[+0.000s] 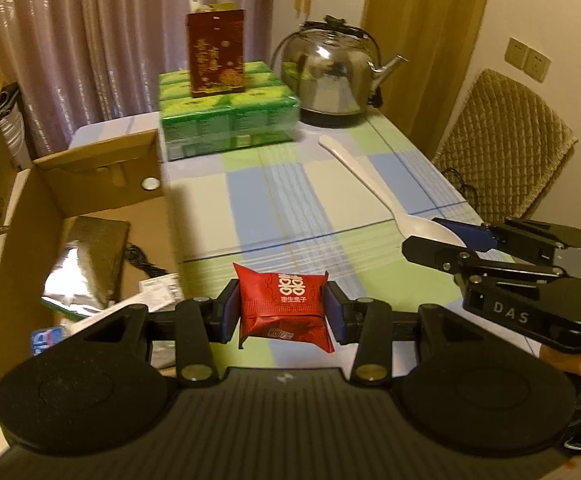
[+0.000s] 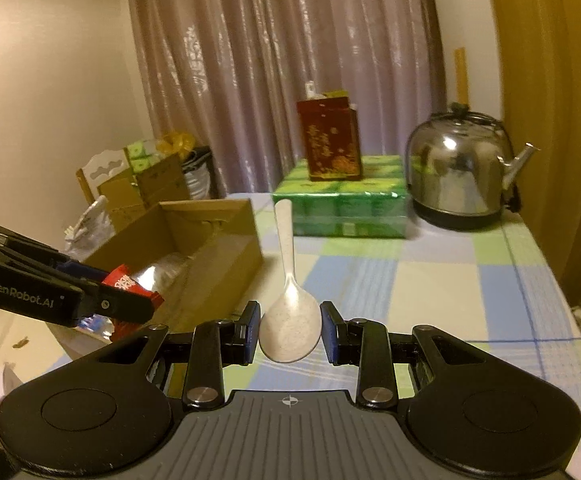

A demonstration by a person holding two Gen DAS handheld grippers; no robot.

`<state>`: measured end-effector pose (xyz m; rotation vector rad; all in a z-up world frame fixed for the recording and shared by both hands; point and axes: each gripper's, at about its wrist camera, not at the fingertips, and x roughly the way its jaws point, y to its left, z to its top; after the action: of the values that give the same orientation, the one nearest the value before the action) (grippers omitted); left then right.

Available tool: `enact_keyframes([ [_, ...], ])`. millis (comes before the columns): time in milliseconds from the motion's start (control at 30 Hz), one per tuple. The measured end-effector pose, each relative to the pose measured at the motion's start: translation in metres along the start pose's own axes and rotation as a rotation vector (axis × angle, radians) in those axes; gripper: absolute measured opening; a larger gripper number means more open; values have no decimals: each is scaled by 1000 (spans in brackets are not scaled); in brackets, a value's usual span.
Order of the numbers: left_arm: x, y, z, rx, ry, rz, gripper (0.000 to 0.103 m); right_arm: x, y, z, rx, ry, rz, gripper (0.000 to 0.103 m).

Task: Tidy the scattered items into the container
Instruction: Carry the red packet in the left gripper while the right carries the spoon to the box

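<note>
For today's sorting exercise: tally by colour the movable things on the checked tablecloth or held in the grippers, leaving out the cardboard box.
Red: 2, red packet, red tin
White: 1, spoon
Green: 1, tissue pack
Silver: 1, kettle
Total: 5

"DAS" on right tongs [image 1: 446,236], "GenRobot.AI" on left tongs [image 2: 146,300], double-happiness sign on red packet [image 1: 284,306]

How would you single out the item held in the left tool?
Start at the open brown cardboard box at the checked tablecloth's left edge. Just right of it, the left tool clamps a small red foil packet with white double-heart print, the only red wrapper there.
</note>
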<state>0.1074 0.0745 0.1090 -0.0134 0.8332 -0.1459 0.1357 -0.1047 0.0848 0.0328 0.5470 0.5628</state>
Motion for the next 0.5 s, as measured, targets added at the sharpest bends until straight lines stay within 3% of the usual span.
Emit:
enact_keyframes([
  [500, -18, 83, -6, -54, 5, 110, 38, 52, 65, 26, -71, 5, 109, 29],
])
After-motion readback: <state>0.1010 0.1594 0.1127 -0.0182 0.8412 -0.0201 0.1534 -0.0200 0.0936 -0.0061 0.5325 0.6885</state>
